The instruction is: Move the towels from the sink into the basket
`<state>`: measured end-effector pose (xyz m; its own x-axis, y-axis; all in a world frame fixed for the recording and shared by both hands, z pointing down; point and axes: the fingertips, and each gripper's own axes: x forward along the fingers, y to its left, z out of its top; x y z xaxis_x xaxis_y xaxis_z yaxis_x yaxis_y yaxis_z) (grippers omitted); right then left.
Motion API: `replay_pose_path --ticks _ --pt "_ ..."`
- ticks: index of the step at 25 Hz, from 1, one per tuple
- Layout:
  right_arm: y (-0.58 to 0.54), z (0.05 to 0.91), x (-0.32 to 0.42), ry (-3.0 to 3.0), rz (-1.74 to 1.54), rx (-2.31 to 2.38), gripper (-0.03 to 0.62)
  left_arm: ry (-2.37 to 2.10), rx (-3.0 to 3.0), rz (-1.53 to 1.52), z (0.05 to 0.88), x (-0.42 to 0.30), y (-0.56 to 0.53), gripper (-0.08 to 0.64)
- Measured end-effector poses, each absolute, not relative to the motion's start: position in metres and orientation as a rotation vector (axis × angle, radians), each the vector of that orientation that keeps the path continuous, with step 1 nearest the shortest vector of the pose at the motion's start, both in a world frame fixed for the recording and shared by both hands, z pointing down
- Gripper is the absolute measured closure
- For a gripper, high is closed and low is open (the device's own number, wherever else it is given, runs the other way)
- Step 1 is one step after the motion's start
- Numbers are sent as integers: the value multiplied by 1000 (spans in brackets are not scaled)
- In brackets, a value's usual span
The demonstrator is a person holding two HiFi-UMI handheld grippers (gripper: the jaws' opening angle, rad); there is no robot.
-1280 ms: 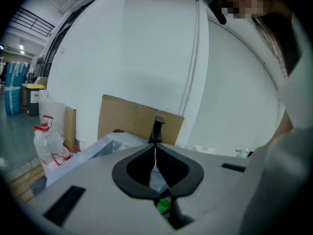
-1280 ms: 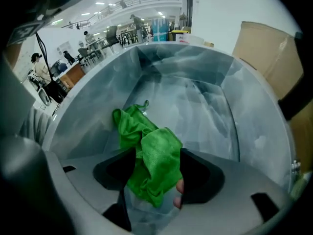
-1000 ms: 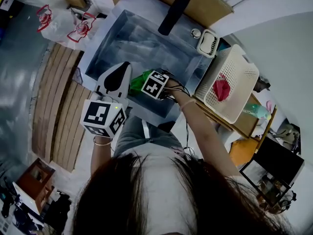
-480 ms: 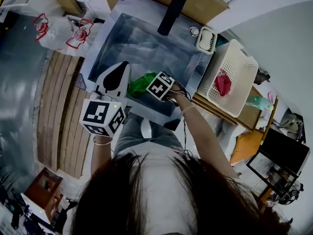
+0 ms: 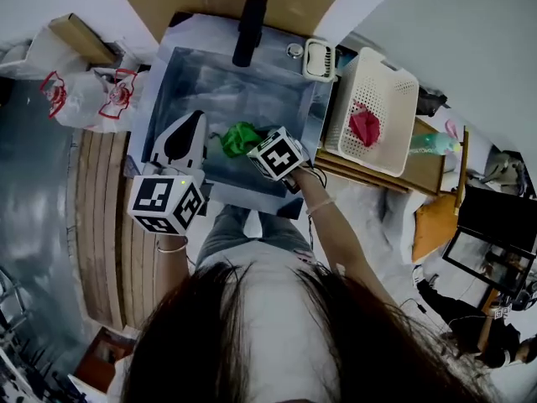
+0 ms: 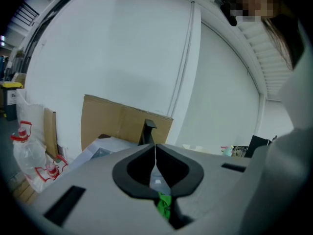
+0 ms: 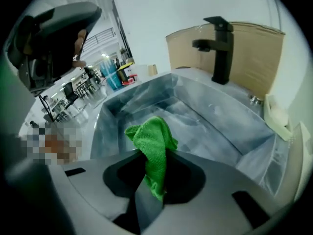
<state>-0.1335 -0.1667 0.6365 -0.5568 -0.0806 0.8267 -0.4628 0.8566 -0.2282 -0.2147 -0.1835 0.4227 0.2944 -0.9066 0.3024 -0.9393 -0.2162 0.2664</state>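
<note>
At the left, the left gripper [image 5: 190, 124] hangs over the near-left part of the dull, smooth steel sink [image 5: 168, 74], its jaws pressed together on nothing. Just right of it, the right gripper [image 7: 155, 180] has just closed its jaws on a crumpled green microfibre towel [image 5: 238, 138], which hangs soft and nubbly above the basin (the lifting step, by the look of it). Next it needs carrying right, over the sink's edge, to the white perforated plastic basket [image 5: 394, 86], where a red cloth [image 5: 364, 127] already lies.

One green towel [image 5: 237, 138]; one red towel [image 5: 364, 127]; one sink [image 5: 220, 89]; one basket [image 5: 388, 75]; one tap [image 5: 250, 30].
</note>
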Motion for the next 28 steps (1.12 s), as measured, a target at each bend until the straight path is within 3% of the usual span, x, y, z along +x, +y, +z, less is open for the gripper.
replay_pose_path --ticks 28 --pt "-193 461 -16 -2591 883 975 497 -1326 2538 183 367 -66 -219 555"
